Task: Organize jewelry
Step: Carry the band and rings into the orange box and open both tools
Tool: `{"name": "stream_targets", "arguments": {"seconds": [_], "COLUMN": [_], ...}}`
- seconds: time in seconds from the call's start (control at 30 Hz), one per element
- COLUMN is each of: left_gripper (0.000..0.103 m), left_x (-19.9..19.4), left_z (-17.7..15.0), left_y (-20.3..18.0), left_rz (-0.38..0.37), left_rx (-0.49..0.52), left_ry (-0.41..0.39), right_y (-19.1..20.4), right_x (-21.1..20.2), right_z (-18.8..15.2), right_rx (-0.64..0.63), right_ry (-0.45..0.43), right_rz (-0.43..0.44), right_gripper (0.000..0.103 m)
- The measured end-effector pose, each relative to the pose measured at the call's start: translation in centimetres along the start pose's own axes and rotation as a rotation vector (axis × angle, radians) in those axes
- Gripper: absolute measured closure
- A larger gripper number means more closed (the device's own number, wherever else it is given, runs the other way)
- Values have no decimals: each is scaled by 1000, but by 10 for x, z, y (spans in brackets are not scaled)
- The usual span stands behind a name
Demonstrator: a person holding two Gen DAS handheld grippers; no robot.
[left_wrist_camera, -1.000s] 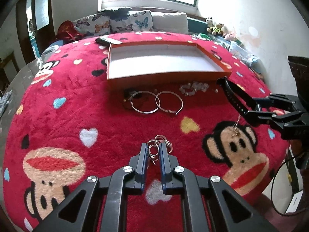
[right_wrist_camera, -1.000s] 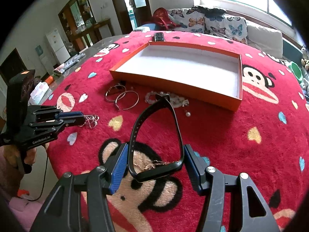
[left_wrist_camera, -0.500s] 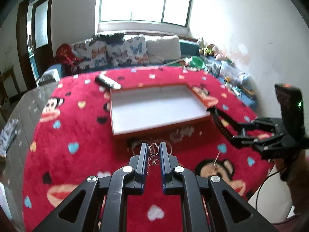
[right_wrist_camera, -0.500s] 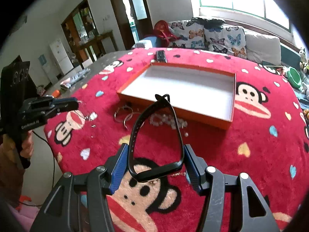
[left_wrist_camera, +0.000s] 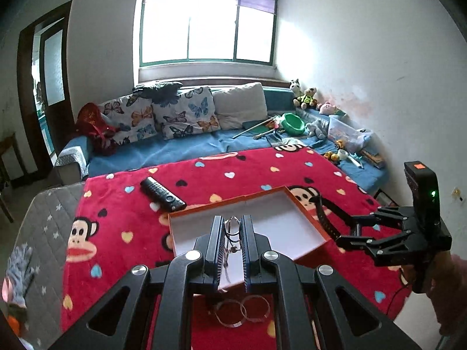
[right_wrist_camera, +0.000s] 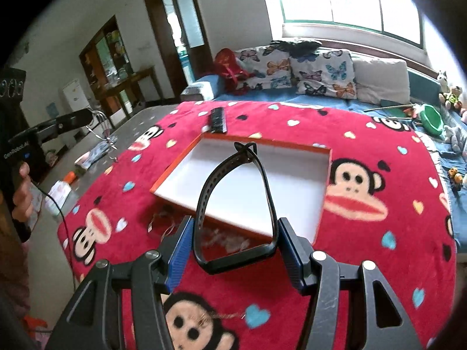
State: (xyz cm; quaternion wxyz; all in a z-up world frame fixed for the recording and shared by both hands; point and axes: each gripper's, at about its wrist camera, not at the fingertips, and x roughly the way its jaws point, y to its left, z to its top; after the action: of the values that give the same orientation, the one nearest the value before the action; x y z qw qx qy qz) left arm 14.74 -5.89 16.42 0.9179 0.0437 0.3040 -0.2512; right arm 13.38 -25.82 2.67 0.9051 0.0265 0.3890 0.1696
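**Two claws, each holding jewelry above the red blanket**

The left claw (left_wrist_camera: pixel 232 234) is squeezed almost all the way together. It pinches a bunch of thin silver rings (left_wrist_camera: pixel 231 227) between its blue pads, and a small piece hangs down from them. The claw is up in the air, over the near side of the orange box (left_wrist_camera: pixel 309 220).

The right claw (right_wrist_camera: pixel 233 243) is part way apart, with its blue pads pressing on the two sides of a black watch (right_wrist_camera: pixel 236 204). The strap loops up from the claw and closes at the top. It also hangs in the air, above the near edge of the box.

The box is flat, white inside, and has nothing in it. It lies on a red blanket (left_wrist_camera: pixel 233 175) with monkey faces and hearts.

On the blanket, just in front of the box, lie two big silver hoops (left_wrist_camera: pixel 242 312) side by side. A pale beaded piece (right_wrist_camera: pixel 227 240) lies there too, but it is blurry.

A black remote (left_wrist_camera: pixel 162 194) lies behind the box. Further back is a blue sofa (left_wrist_camera: pixel 181 148) with butterfly pillows.
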Motion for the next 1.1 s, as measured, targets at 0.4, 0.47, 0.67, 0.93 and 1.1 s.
{"name": "stream_targets", "arguments": {"seconds": [0.4,0.47,0.67,0.93,1.1], "left_gripper": [92,92,92,91,89], "left_x": [116,132,167,187,194], "left_z": [-27,-38,-67,-92,-103], "left_y": [29,34,43,50,47], "left_rz": [4,2,-10,-6,2], "left_rx": [-25,-26,-43,-56,-51], "left_ry": [169,199,265,327,366], "right_y": [-33,-35,-37,-38,-37], "right_x": [62,71,86,94,96], "right_z": [15,12,5,-5,-7], "right_rx": [53,54,41,30,32], "right_ry": [73,92,138,180,190], "right_rz": [-70,-76,-109,-125,-120], "right_gripper": [40,40,40,40,40]}}
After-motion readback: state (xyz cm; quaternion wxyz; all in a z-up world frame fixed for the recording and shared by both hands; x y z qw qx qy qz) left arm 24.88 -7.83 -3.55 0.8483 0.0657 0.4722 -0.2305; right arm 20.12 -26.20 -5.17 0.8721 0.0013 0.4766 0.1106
